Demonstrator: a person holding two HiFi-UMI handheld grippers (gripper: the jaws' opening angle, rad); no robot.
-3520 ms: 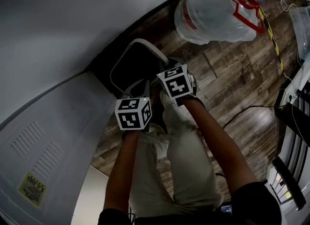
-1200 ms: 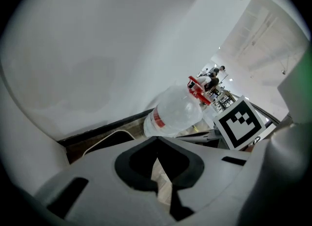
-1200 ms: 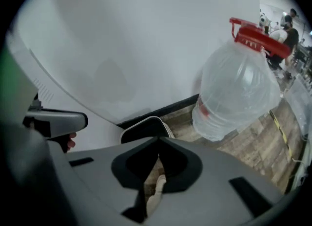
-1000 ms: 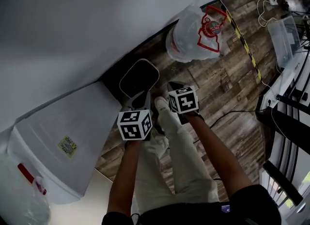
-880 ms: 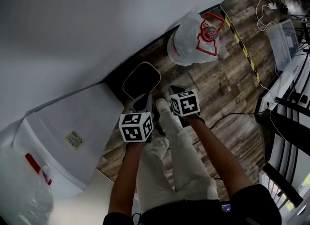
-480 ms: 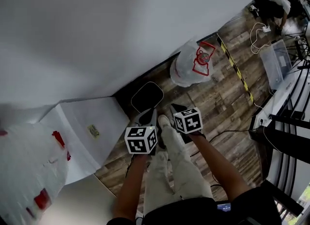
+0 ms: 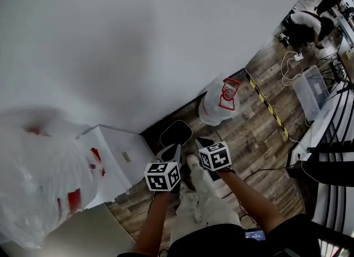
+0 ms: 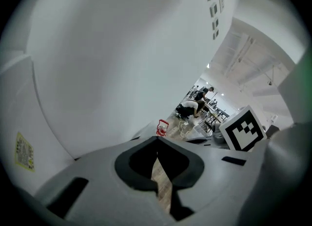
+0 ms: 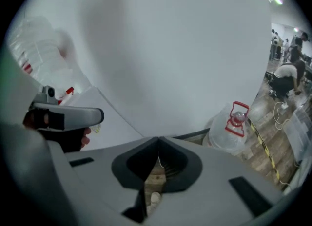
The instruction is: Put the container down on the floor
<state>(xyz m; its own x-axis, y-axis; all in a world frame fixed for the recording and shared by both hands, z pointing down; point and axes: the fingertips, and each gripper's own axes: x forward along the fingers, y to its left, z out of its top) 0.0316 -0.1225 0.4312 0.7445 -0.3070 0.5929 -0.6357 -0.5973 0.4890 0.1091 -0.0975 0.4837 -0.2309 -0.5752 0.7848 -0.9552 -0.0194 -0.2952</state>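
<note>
Head view: container (image 7: 176,133) sits on floor (image 7: 249,123) by the wall (image 7: 138,40), job looks done; left hand-held gripper (image 8: 157,144) and right hand-held gripper (image 9: 158,146) are pressed together, empty.

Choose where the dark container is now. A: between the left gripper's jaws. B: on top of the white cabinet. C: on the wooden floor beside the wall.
C: in the head view the dark container lies on the wooden floor at the foot of the wall.

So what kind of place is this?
Probably a lab or workshop room, not a home: a big water jug stands on the wood floor, yellow-and-black tape marks it, and a person bends over near loose cables.
</note>
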